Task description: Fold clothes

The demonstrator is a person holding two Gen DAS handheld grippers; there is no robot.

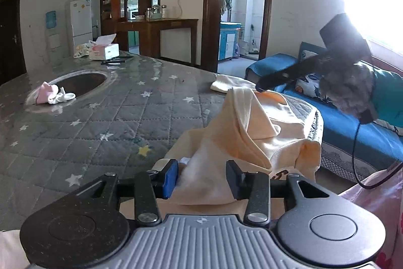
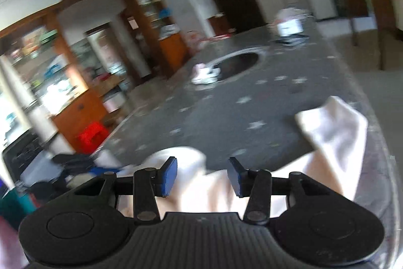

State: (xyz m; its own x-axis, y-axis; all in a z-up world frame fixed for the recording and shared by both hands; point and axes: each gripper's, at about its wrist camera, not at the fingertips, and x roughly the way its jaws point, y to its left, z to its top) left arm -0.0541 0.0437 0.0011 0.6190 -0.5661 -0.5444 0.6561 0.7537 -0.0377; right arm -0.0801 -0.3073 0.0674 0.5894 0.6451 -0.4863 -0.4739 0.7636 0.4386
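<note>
A cream garment [image 1: 252, 132] lies bunched near the right edge of the grey quilted star-print table [image 1: 100, 117]. My left gripper [image 1: 203, 178] is at its near hem, with a thick fold of cloth pressed between the blue pads. A peak of cloth rises to the tips of my right gripper [image 1: 262, 87], held by a hand in a fuzzy grey sleeve [image 1: 350, 90]. The right wrist view is blurred: the right gripper [image 2: 202, 177] has its pads apart, and the cream garment [image 2: 335, 122] lies loose under and beyond them.
Small pink and white clothes [image 1: 50, 95] sit by a round dark opening [image 1: 83, 81] in the table. A tissue box [image 1: 104, 51] stands at the far end. A blue sofa [image 1: 352, 135] runs beside the table's right edge. A black cable [image 1: 355, 155] hangs there.
</note>
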